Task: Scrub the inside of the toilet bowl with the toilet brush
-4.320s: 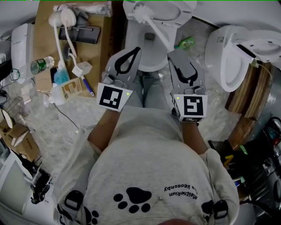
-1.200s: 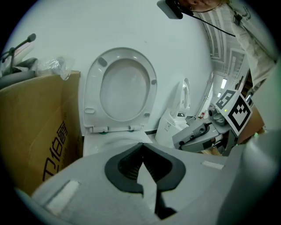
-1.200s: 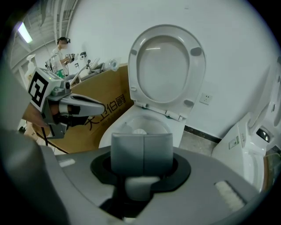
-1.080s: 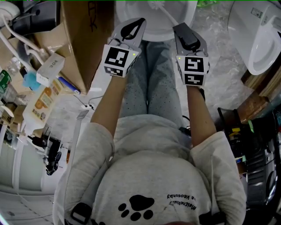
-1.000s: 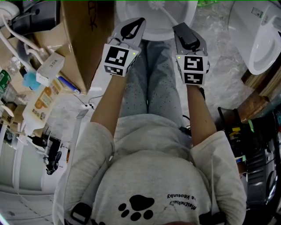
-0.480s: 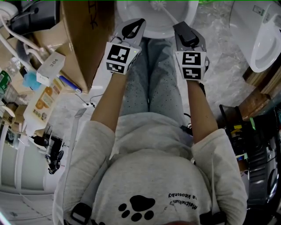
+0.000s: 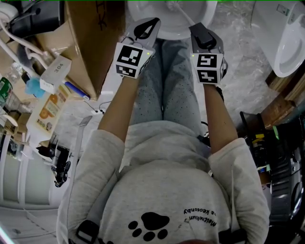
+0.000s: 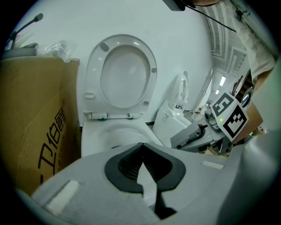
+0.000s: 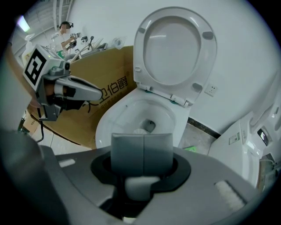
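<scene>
Fig.: person facing toilet bowl (image 7: pixel 159 28), seen from above. Both forearms are stretched fwd, roughly parallel, one each side of the grey-trousered legs (image 7: pixel 164 86), with the elbows slightly bent.

L: left gripper (image 7: pixel 145 23) is held over the near-left rim, its marker cube (image 7: pixel 132 59) toward the camera. In the left gripper view its jaws meet at the tips, w/ nothing between them (image 8: pixel 141 147). Beyond them are the bowl (image 8: pixel 109 132) and the raised seat (image 8: pixel 120 74).

R: right gripper (image 7: pixel 200 28) is level w/ the left and well apart from it, at the near-right rim. In the right gripper view the jaw pads are pressed together (image 9: pixel 143 151) on the white handle of the toilet brush (image 7: pixel 183 12). The handle runs from the gripper up and left into the bowl. The brush head (image 9: pixel 139 130) sits low inside the bowl (image 9: pixel 114 118), next to the drain opening; contact w/ the porcelain cannot be judged.

Surroundings: cardboard box (image 7: pixel 90 43) stands just beside the toilet on the person's left, and a second toilet (image 7: pixel 286 47) at far right.
</scene>
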`<state>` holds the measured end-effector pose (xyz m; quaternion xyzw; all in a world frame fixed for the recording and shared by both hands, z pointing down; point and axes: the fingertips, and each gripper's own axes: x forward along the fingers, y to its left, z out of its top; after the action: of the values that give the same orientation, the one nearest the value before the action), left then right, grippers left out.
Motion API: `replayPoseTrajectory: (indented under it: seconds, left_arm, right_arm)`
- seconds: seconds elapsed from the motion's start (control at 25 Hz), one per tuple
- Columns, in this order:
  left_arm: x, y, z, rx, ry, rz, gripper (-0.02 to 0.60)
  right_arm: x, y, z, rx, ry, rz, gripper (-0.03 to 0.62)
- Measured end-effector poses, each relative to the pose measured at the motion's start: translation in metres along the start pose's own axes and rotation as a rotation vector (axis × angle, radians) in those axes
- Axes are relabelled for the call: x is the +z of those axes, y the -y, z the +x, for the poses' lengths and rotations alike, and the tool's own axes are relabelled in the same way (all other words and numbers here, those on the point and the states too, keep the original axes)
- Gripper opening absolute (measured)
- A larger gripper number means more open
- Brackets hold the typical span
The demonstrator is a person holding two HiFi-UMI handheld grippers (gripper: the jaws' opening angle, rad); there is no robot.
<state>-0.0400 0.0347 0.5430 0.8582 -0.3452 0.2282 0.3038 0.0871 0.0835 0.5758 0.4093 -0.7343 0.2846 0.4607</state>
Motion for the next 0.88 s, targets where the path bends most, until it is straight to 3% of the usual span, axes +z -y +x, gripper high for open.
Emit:
replayPoseTrajectory:
  seconds: [0.48,0.88]
  left_arm:
    - [-0.005,-0.002,-0.004,-0.005,-0.014,-0.014,-0.002]
    - [-0.013,-0.005,-0.005,-0.011,-0.029,-0.019,-0.002]
  right_arm:
    - [-0.045,-0.031,0.015,0.044,-0.131,-0.076,0.155]
    - [-0.047,-0.045,0.018,0.04,-0.156,-0.123,0.155]
